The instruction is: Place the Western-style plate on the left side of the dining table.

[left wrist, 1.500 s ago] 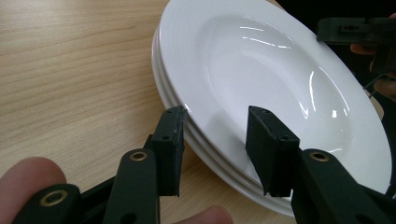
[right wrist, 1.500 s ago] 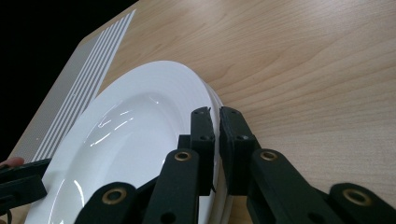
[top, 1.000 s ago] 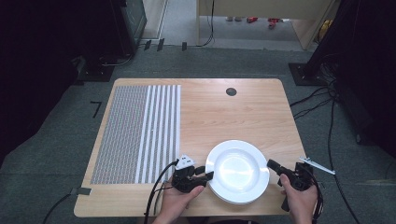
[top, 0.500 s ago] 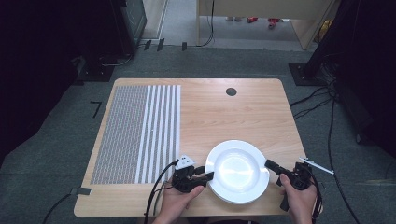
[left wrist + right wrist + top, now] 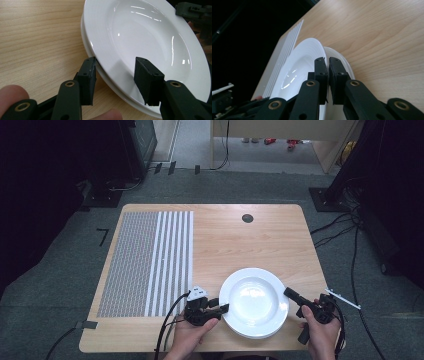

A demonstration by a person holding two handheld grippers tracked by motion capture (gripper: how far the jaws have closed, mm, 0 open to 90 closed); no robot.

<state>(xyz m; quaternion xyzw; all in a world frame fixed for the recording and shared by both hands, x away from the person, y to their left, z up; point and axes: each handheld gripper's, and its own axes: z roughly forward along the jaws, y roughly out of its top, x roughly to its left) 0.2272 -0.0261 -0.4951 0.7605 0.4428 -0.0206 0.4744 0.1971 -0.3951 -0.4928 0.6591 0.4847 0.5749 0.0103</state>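
Observation:
Two white plates lie stacked near the table's front edge. The top plate [image 5: 254, 301] [image 5: 150, 37] [image 5: 299, 65] rests on the lower plate [image 5: 86, 47] [image 5: 339, 56]. My left gripper [image 5: 222, 307] [image 5: 116, 62] is at the stack's left rim, its jaws apart. One jaw sits at the gap between the two rims and the other hangs over the top plate's inner slope. On the right rim, my right gripper [image 5: 289, 293] [image 5: 325, 60] has its jaws pinched together on the top plate's edge.
A grey and white striped mat [image 5: 150, 260] covers the left part of the wooden table [image 5: 240, 245]. A small black round cap [image 5: 247, 218] sits near the far edge. Cables trail on the floor to the right.

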